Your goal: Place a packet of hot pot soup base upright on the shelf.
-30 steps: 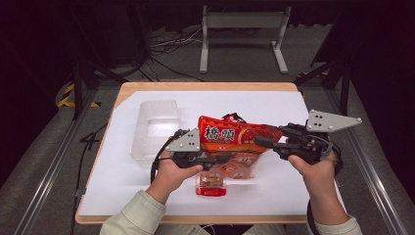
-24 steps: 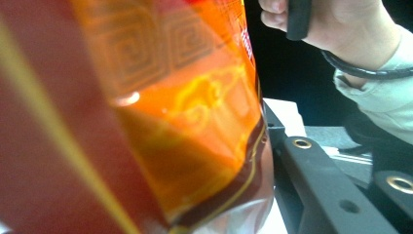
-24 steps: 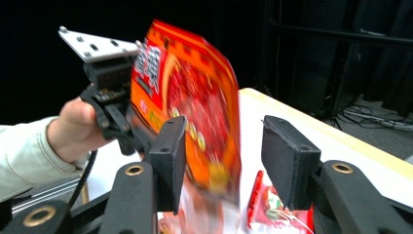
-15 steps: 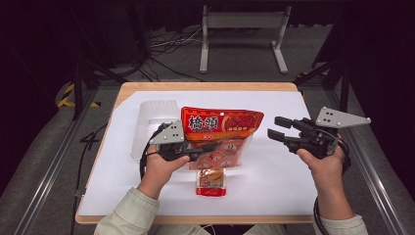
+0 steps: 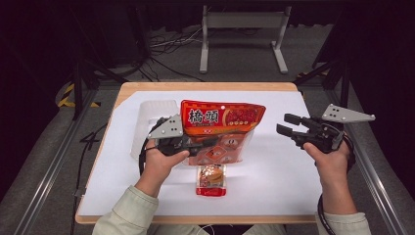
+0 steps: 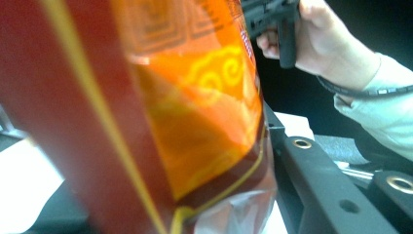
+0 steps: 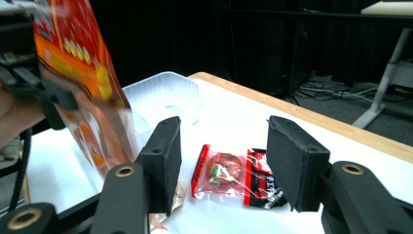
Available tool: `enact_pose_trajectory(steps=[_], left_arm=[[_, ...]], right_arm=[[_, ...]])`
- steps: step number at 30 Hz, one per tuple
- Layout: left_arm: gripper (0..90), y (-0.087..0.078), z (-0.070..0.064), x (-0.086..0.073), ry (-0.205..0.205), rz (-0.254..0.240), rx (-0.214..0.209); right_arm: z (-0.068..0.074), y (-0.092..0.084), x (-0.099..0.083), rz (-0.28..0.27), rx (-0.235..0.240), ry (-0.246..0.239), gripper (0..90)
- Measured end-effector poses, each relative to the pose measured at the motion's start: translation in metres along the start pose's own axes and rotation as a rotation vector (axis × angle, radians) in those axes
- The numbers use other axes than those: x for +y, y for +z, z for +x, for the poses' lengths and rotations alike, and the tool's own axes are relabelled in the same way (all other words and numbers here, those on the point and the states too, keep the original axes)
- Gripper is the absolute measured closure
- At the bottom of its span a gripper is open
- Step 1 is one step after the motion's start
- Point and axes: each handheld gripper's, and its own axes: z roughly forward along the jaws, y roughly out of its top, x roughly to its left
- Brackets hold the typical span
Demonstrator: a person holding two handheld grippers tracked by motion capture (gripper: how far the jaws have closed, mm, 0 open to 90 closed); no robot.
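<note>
A large red and orange snack bag (image 5: 222, 122) stands upright above the table, with my left gripper (image 5: 208, 143) shut on its lower part. In the left gripper view the bag (image 6: 185, 122) sits pressed between the jaws. My right gripper (image 5: 288, 125) is off to the right of the bag and apart from it. Its jaws have just been opening and nothing is between them. In the right gripper view this gripper (image 7: 226, 148) points over a small red packet (image 7: 224, 173) lying flat on the white table, with the bag (image 7: 83, 83) at the left.
The small red packet (image 5: 211, 179) lies below the bag, near the front of the white board (image 5: 274, 176). A clear plastic tray (image 5: 151, 115) sits at the back left, behind my left hand. The table's wooden edge (image 5: 205, 86) runs along the far side.
My right gripper has let go of the bag's right end, opened and drawn away to the right. The left gripper has swung the bag from lying sideways to upright.
</note>
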Motion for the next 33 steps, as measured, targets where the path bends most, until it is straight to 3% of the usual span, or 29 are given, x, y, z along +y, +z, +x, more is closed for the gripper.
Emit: enact_pose_trajectory(steps=[9,14,23,27,33], left_arm=[[71.4,-0.007,0.016,0.03,0.014,-0.013,0.049],[71.3,-0.008,0.03,0.039,0.003,-0.007,0.089],[71.3,-0.011,0.046,0.045,-0.017,-0.004,0.134],[71.3,-0.015,0.058,0.042,-0.032,0.004,0.199],[71.3,-0.022,0.074,0.036,-0.072,-0.022,0.249]], right_arm=[[-0.009,0.004,-0.006,0.021,-0.004,0.023,48.1],[-0.013,0.004,-0.009,0.022,0.001,0.038,48.0],[-0.017,0.004,-0.011,0.03,0.003,0.05,47.9],[-0.02,0.005,-0.013,0.03,0.003,0.063,45.5],[-0.022,0.008,-0.016,0.045,-0.014,0.06,43.3]])
